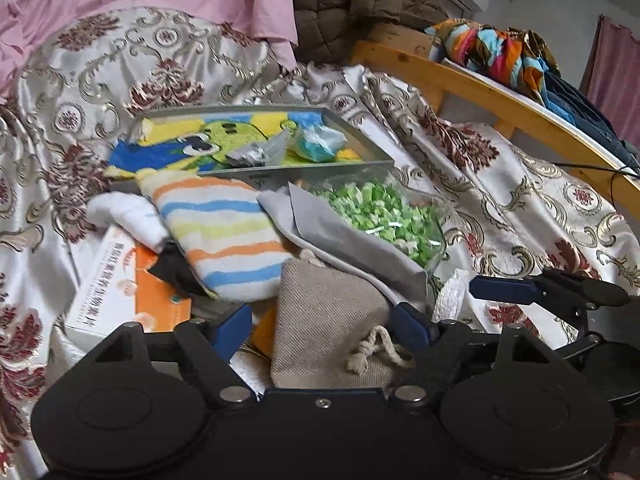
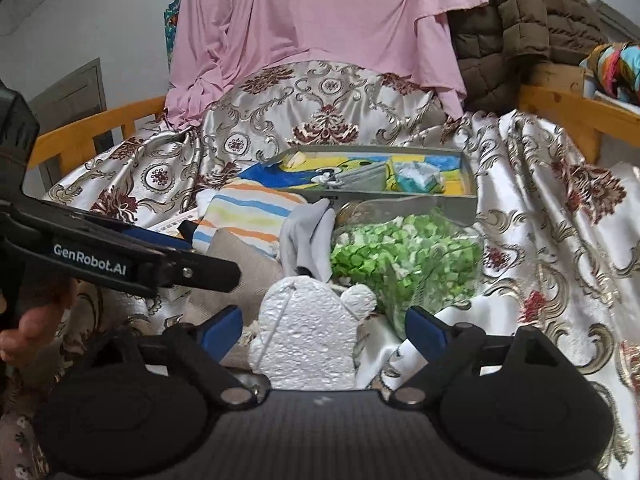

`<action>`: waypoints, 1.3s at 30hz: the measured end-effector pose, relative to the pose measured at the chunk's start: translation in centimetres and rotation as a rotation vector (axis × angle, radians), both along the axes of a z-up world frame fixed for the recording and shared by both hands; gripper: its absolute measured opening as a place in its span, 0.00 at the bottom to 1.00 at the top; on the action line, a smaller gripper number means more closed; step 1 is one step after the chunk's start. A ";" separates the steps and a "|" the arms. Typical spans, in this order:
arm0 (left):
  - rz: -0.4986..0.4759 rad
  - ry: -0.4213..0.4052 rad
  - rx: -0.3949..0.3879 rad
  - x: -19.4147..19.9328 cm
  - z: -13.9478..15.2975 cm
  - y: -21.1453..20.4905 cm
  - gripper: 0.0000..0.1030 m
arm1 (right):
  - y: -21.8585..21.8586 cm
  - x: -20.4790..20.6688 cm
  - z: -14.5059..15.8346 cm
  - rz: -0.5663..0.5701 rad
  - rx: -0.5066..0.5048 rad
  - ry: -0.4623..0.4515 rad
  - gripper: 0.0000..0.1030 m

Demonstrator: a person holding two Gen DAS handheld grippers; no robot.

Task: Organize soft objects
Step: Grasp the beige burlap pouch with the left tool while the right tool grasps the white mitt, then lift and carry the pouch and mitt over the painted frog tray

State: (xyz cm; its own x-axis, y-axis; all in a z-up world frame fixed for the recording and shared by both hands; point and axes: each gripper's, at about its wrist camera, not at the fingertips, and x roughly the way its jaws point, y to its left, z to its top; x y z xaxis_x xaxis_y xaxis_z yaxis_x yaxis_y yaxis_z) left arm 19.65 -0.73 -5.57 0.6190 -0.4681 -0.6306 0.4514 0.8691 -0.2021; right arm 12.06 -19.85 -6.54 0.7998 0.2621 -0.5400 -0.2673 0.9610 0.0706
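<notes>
Soft objects sit in a pile on the patterned bedspread [image 2: 540,208], near side of a gray tray [image 2: 468,200] that already holds a cartoon towel [image 1: 188,148], a teal bundle [image 2: 416,180] and a gray piece. Still outside the tray: striped towel [image 1: 224,232], gray cloth [image 1: 344,236], beige drawstring pouch [image 1: 328,320], bag of green bits [image 2: 404,256], white foam piece [image 2: 308,340], plus an orange box [image 1: 120,292] at left under the pile.

Left gripper [image 1: 324,328] fingers spread wide, one either side of the pouch, not clamped on it. Right gripper [image 2: 324,324] fingers also apart, the foam piece between them; contact not clear, no squeeze visible.

Step, as I judge it: mid-sorting, both grippers lined up for a pick, tray partly filled. Next move likely needs each pair of fingers to close on its item, lift clear of the pile, and carry far toward the tray. The pouch lies partly under the gray cloth, so lifting it may drag the cloth along. The foam looks light and crushable; gentle grip.
</notes>
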 end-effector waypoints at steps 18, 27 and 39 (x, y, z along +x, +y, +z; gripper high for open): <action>0.027 0.079 -0.023 0.4 0.0 0.8 0.15 | -0.2 0.0 0.1 0.013 0.038 -0.014 0.58; -0.003 0.059 -0.023 -0.6 0.5 0.4 0.02 | -0.2 -0.5 0.4 0.013 0.035 -0.034 0.58; 0.068 -0.078 -0.042 -5.2 4.6 1.5 0.01 | -0.8 -2.8 2.2 0.005 0.065 -0.107 0.58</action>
State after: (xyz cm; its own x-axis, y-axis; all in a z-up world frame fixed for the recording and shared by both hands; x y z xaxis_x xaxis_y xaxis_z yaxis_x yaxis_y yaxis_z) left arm 14.41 0.73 -0.93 0.6971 -0.4481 -0.5596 0.4072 0.8899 -0.2053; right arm 9.22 -20.65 -4.31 0.8506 0.2977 -0.4335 -0.2813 0.9540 0.1032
